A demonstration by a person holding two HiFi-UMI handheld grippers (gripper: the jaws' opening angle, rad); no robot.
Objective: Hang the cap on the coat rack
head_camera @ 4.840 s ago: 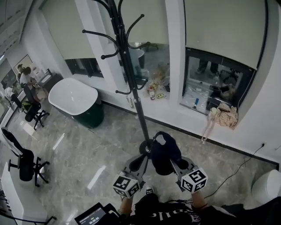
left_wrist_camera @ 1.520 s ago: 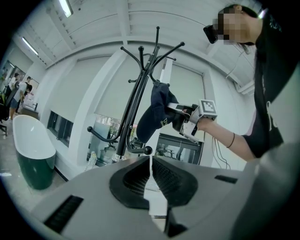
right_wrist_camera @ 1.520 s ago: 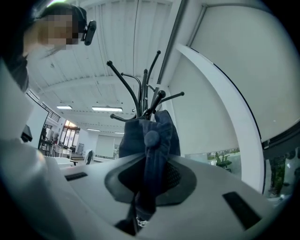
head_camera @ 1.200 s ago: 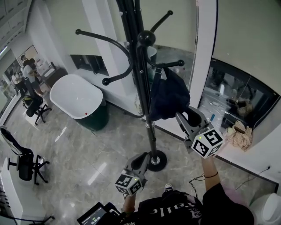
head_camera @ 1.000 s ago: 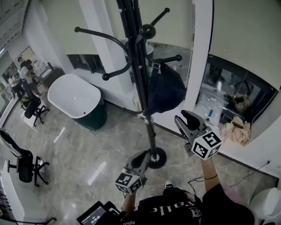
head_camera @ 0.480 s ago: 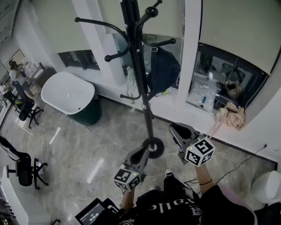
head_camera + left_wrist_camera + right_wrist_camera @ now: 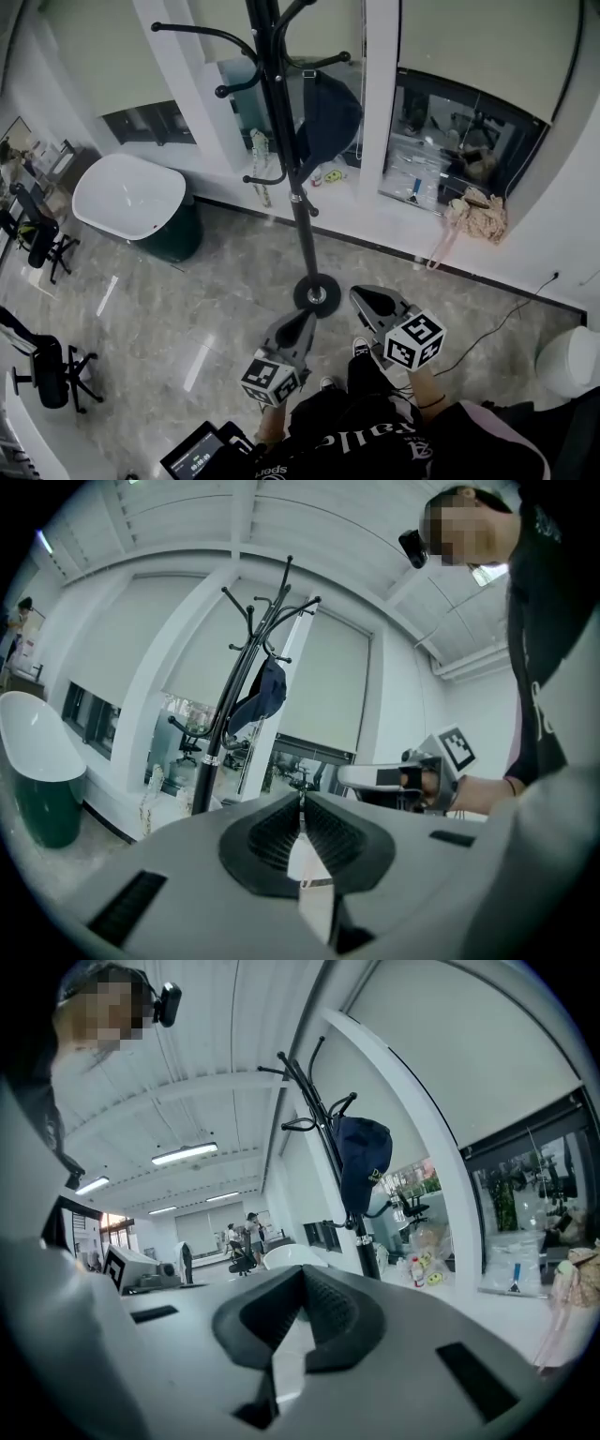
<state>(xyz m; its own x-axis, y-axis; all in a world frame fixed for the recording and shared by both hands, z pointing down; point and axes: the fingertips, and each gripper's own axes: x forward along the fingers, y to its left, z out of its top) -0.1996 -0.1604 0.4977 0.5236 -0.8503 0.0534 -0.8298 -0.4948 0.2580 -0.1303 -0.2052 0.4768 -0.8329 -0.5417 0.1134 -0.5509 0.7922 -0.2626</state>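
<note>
head view, steeply down: finds the cap hung high on the coat rack, with the crown drooping on the rack's right side. puts it far up and ahead of both tongs, well apart from either. places the left tongs low, just this side of the rack's round base, and the right tongs beside them, a little further right. reads the cap's long axis as near vertical, running down alongside the rack.

left gripper view: shows ridged jaws closed together with nothing between them, aimed up toward the rack, with the cap high above the jaw line. right gripper view: shows the same, jaws met and empty, with the cap up and slightly right of the tips.

judges the hanging as done: cap borne by the rack alone, touched by neither tongs. makes the right tongs the nearer pair, given the droop on the right side, though only by a little. calls for no further reach, most likely; at most a pull-back clear of the base.

for any fix to the cap's seat: open the right tongs, lift up and forward, come in from below along that hanging axis, and steer clear of the lower hooks jutting out between tongs and cap. risks knocking the cap loose with a careless brush against the rack.
</note>
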